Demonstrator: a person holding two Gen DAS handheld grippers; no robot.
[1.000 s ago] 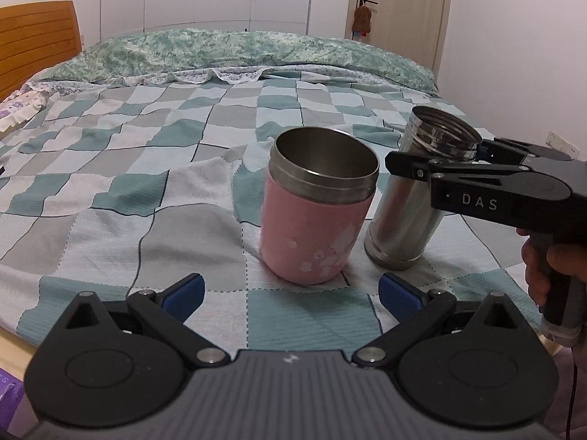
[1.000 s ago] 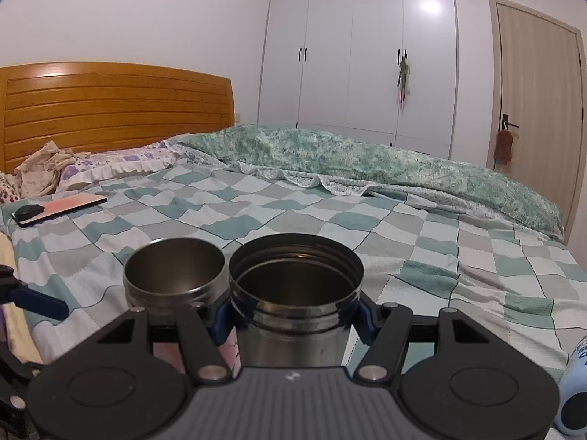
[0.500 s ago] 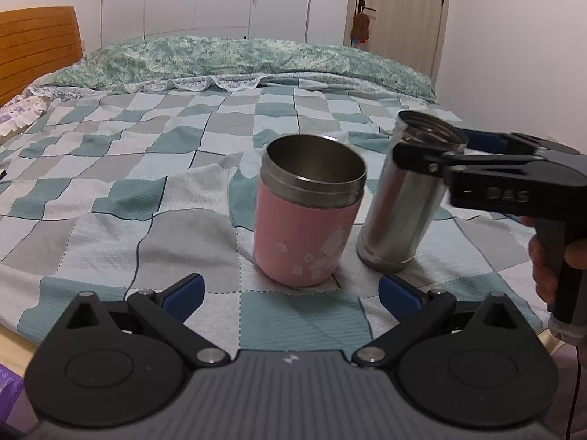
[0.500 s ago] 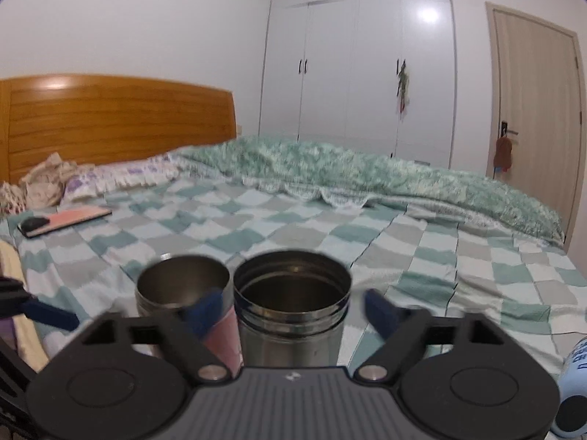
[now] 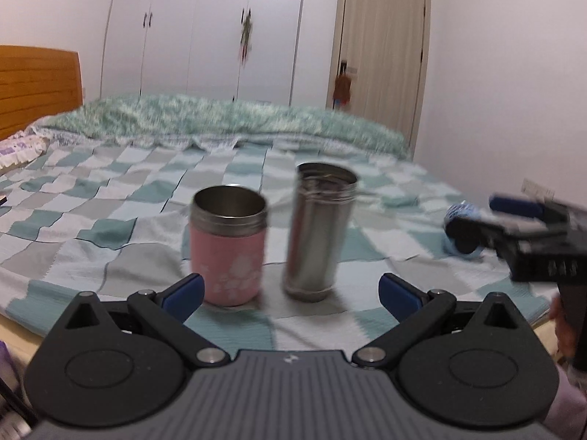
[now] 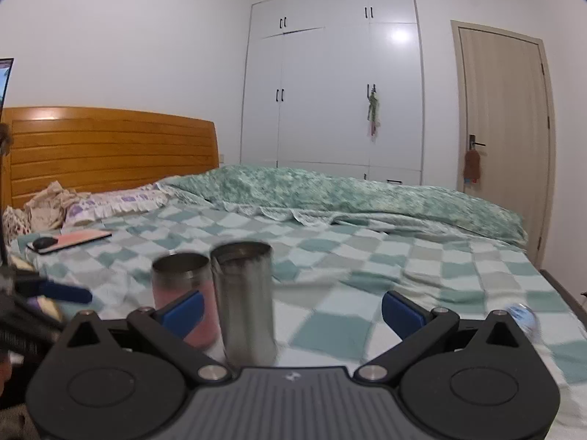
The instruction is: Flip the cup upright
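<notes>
Standing upright on the checked bedspread (image 5: 110, 242), mouth up: steel cup (image 5: 318, 233), just right of the pink cup (image 5: 229, 247), also upright; the two sitting close, contact between them not clear through the motion blur. Seen from the right wrist, steel cup (image 6: 245, 299) overlapping the pink cup (image 6: 185, 293) behind it to the left.

Left gripper (image 5: 290, 293) spread wide, blue pads apart, gripping nothing, hanging low in front of both cups with neither one touched. Left pad lining up before the pink cup's base, right pad sitting well right of the steel cup.

Right gripper (image 6: 291, 308) likewise gaping wide and carrying nothing; steel cup showing between its fingers, nearer the left one, apart from both pads. From the left wrist, right gripper (image 5: 473, 220) hovering well off to the right of the steel cup, blurred, pointing toward it.

Lying on the bedspread past that gripper: a blue round thing (image 5: 460, 233), too blurred to name. Resting near the pillows by the wooden headboard (image 6: 110, 154): a phone (image 6: 79, 239).
</notes>
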